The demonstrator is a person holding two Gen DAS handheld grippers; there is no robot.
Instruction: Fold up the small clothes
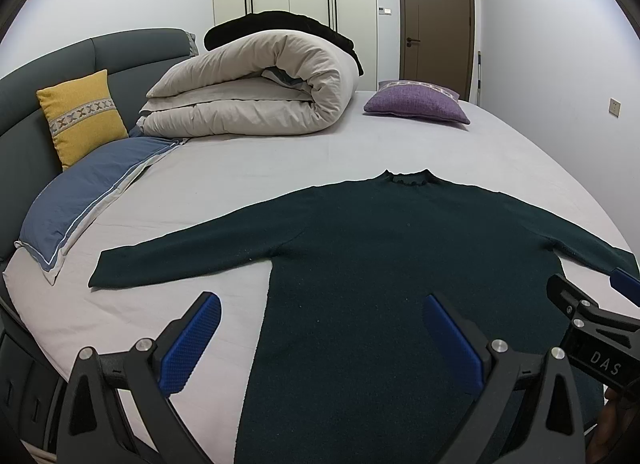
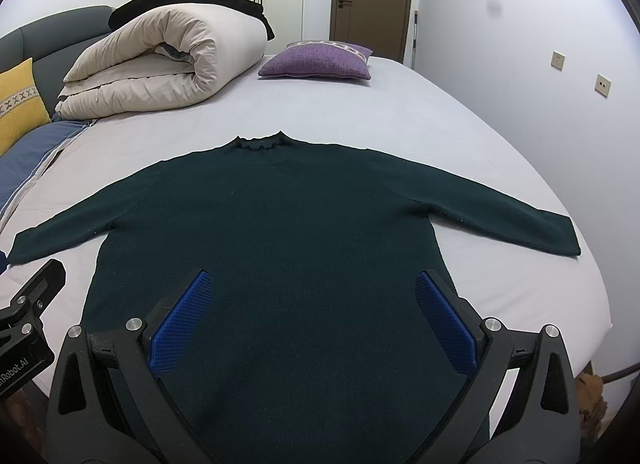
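Note:
A dark green long-sleeved sweater lies flat on the bed, collar away from me and both sleeves spread out; it also shows in the right wrist view. My left gripper is open and empty, above the sweater's lower left side, its left finger over the sheet. My right gripper is open and empty above the sweater's lower body. The right gripper's body shows at the right edge of the left wrist view.
The bed has a pale grey sheet. A rolled beige duvet, a purple cushion, a yellow cushion and a blue pillow lie beyond the sweater. A wall runs along the right.

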